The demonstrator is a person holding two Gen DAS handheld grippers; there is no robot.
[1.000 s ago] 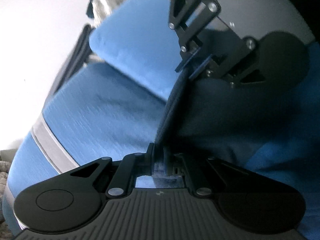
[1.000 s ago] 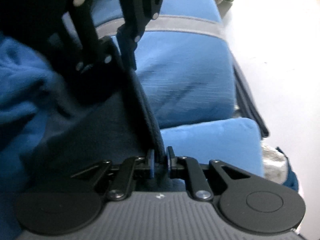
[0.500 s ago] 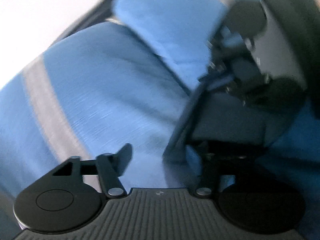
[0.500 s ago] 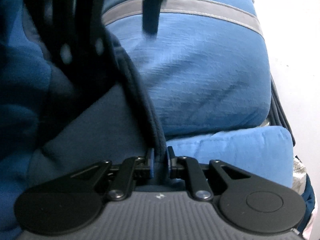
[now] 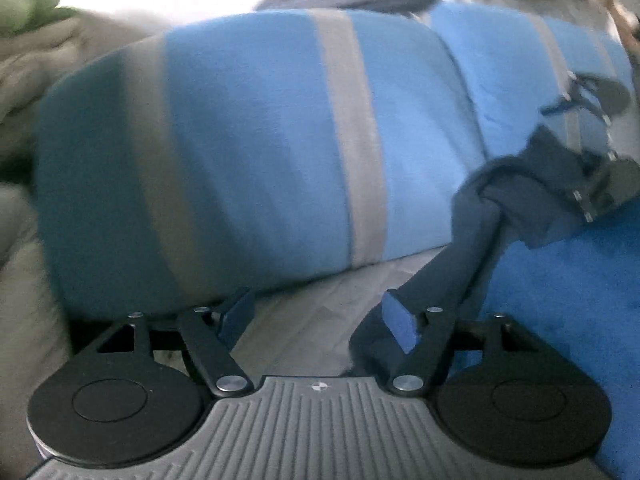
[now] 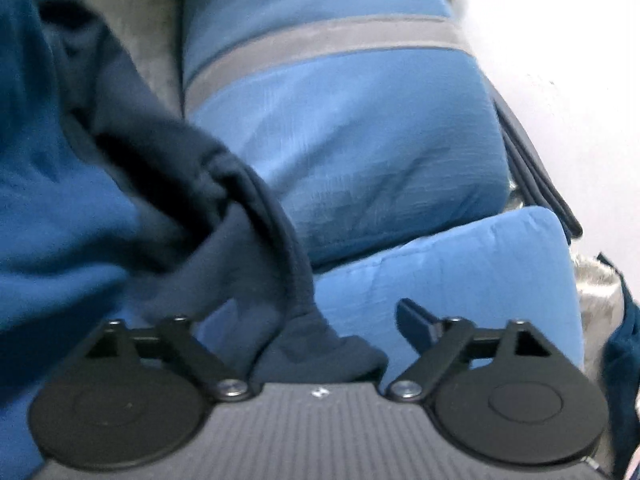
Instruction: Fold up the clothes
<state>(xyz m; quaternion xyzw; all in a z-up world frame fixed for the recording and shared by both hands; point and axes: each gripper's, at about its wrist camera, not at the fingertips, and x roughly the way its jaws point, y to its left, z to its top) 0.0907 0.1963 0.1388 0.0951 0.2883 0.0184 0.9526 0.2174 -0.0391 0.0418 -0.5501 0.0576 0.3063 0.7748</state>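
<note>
Garment: light-blue folded fleece top with grey stripe (image 5: 260, 140), dark navy hem (image 6: 256, 216) crumpled
Left gripper (image 5: 320, 320): jaws just spread, empty
Right gripper (image 6: 304, 328): jaws just spread, hem lying loose between

Two tongs (image 5: 318, 322) (image 6: 288, 324), one blue striped garment (image 5: 256, 152), one navy garment (image 6: 224, 216)

left gripper (image 5: 318, 322) spread, right gripper (image 6: 296, 326) too (just released)

Both wrist views close, angled down, sharing blue striped garment (image 5: 256, 140)
</note>
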